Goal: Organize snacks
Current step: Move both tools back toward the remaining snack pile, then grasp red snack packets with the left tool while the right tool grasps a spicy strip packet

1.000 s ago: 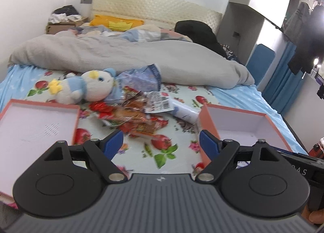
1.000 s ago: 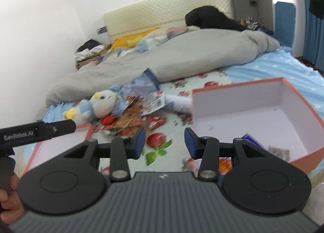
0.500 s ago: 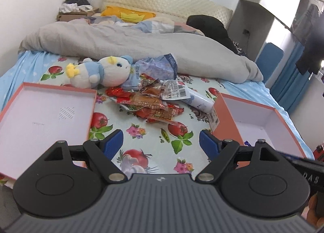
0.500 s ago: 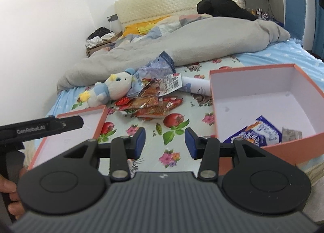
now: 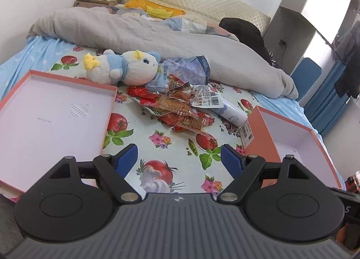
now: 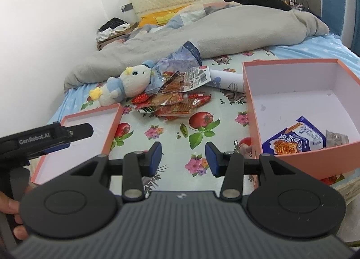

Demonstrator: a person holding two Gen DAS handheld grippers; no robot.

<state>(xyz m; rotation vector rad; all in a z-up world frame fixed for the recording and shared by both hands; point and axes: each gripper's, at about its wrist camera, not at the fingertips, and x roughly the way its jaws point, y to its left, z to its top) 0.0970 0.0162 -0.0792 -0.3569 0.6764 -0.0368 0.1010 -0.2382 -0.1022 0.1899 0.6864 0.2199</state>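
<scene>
A heap of red and orange snack packets (image 5: 180, 110) (image 6: 173, 103) lies on the flowered sheet mid-bed, with a white tube (image 5: 229, 113) and a blue-grey bag (image 5: 186, 72) beside it. An orange box (image 6: 337, 160) at the right holds a blue snack bag (image 6: 297, 139) and a small clear packet (image 6: 336, 140). Its lid (image 5: 56, 110) lies open at the left. My left gripper (image 5: 178, 161) is open and empty above the sheet, short of the heap. My right gripper (image 6: 183, 156) is open and empty, left of the box.
A white and blue plush toy (image 5: 121, 67) lies against the heap's far left. A grey duvet (image 5: 157, 33) covers the bed behind. The left gripper's body (image 6: 45, 137) shows over the lid in the right wrist view. Blue curtains (image 5: 326, 105) hang at the right.
Both grippers have risen and tilted down, so the heap, the lid and the box's contents show more fully. Both stay open and empty.
</scene>
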